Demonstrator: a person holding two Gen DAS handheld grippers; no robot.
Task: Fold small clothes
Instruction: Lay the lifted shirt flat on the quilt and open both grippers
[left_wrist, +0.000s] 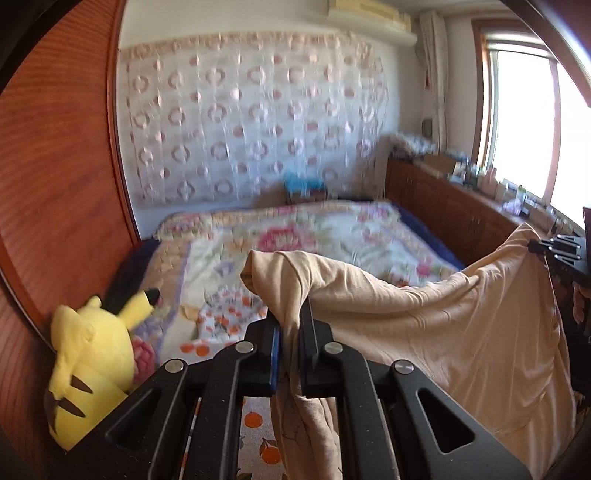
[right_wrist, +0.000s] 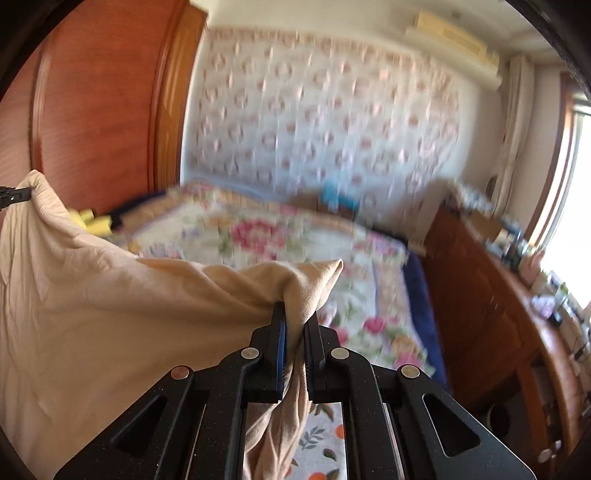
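**Peach garment stretched between two clamped grippers above the bed**

The left gripper (left_wrist: 291, 325), black with matte metal links and round silver pivots, is clamped on a bunched corner of the soft peach-coloured cotton garment (left_wrist: 461, 325); a thin blue pad lines its left finger. The cloth puffs up in a rounded knob above the fingertips and a twisted tail hangs down between the links toward 6 o'clock. From there the fabric runs in a wrinkled sagging sheet toward 3 o'clock, where the right gripper (left_wrist: 532, 245) pinches its far corner at the frame edge.

In the right wrist view, the right gripper (right_wrist: 295, 317) is likewise pressed together on a pointed fold of the same garment (right_wrist: 110, 314), which spreads toward 9 o'clock up to the left gripper's tip (right_wrist: 27, 191), mostly cut off by the frame.

Below and beyond lies the bed with a floral quilted cover (left_wrist: 295, 240), and an orange-fruit printed sheet shows under the links. A yellow plush toy with black-tipped ears (left_wrist: 92, 350) leans at 8 o'clock against the reddish ribbed wooden headboard (left_wrist: 55, 166). A lacy patterned wall hanging (left_wrist: 251, 122) and the cluttered brown wooden counter (left_wrist: 443, 199) by the bright window (left_wrist: 524, 122) are blurred; the small items on it cannot be made out.
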